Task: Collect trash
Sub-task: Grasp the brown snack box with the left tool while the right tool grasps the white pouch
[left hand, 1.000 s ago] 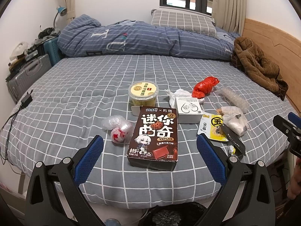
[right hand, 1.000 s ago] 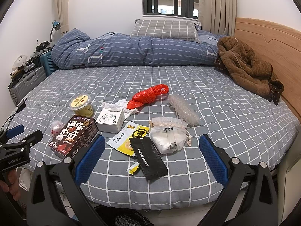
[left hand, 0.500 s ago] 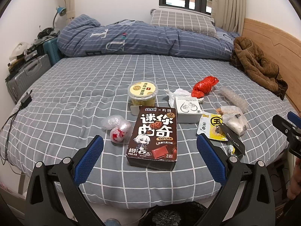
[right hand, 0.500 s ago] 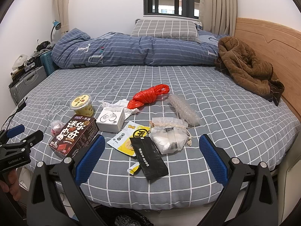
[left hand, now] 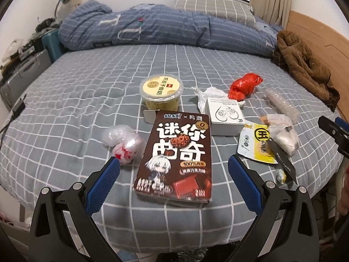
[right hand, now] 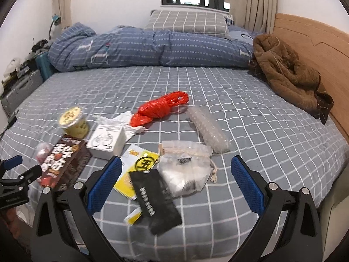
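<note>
Trash lies along the near edge of a grey checked bed [left hand: 87, 91]. My left gripper [left hand: 173, 168] is open, its fingers on either side of a brown chocolate box [left hand: 176, 152]. Beside the box are a crumpled clear wrapper [left hand: 123, 142], a yellow cup [left hand: 161, 90] and a white box [left hand: 225, 116]. My right gripper [right hand: 174, 170] is open above a black packet [right hand: 156, 200], a yellow sachet [right hand: 136, 170] and a clear drawstring bag [right hand: 187, 170]. Farther back lie a red plastic bag [right hand: 161, 108], a bubble-wrap roll [right hand: 208, 128] and white tissue [right hand: 118, 120].
A blue duvet [right hand: 150, 48] and a pillow [right hand: 187, 21] fill the bed's far end. A brown jacket [right hand: 288, 72] lies by the wooden headboard [right hand: 309, 41]. Suitcases [left hand: 24, 74] stand to the left of the bed. A dark bag [left hand: 196, 255] sits below the bed edge.
Both grippers have moved forward and down toward the bed, so the trash looks nearer. Both stay open, and nothing on the bed has moved.
</note>
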The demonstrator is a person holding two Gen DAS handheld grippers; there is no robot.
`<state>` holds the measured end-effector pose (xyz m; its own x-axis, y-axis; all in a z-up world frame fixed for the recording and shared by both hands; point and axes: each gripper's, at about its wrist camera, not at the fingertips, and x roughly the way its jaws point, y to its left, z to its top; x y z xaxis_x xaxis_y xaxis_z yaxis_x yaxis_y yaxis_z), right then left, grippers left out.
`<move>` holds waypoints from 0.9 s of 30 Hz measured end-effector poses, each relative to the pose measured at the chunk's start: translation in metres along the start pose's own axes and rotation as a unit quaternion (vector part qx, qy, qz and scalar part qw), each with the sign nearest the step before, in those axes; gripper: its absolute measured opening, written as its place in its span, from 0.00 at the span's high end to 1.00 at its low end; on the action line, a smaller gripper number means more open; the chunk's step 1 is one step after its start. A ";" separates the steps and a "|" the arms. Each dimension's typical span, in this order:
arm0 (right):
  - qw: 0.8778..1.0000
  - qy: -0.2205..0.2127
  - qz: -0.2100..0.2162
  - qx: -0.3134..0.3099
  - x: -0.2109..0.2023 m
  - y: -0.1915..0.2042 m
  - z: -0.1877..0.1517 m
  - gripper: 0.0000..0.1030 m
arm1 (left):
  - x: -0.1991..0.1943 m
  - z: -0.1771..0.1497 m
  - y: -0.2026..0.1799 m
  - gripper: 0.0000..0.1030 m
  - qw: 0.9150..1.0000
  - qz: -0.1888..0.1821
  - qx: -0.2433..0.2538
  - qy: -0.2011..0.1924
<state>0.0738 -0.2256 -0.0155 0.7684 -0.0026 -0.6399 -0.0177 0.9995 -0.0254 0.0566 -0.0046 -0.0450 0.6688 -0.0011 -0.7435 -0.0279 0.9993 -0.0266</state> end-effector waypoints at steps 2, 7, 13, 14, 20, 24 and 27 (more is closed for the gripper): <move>1.000 0.013 0.002 0.005 0.018 -0.004 0.002 0.07 | 0.013 0.003 0.000 0.06 1.000 0.000 0.001 0.012; 0.999 0.045 -0.005 0.001 0.055 -0.009 0.001 0.08 | 0.036 0.003 -0.002 0.06 0.999 0.001 0.006 0.035; 0.997 0.081 -0.002 0.008 0.088 -0.017 -0.009 0.10 | 0.053 -0.003 -0.002 0.05 0.999 0.000 0.009 0.053; 0.996 0.086 -0.001 0.011 0.092 -0.018 -0.011 0.10 | 0.054 -0.004 -0.003 0.06 0.998 0.000 0.009 0.056; 0.994 0.108 0.005 0.014 0.105 -0.021 -0.018 0.12 | 0.065 -0.009 -0.009 0.06 0.998 0.003 0.020 0.067; 0.992 0.124 0.007 0.011 0.115 -0.021 -0.023 0.16 | 0.071 -0.010 -0.008 0.07 0.997 0.001 0.013 0.074; 0.990 0.139 0.016 0.018 0.123 -0.024 -0.027 0.24 | 0.074 -0.011 -0.008 0.09 0.997 0.000 0.011 0.076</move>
<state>0.1509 -0.2508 -0.1146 0.5621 0.0266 -0.8266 -0.0128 0.9996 0.0235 0.0978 -0.0128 -0.1075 0.5478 -0.0047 -0.8366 -0.0114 0.9998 -0.0131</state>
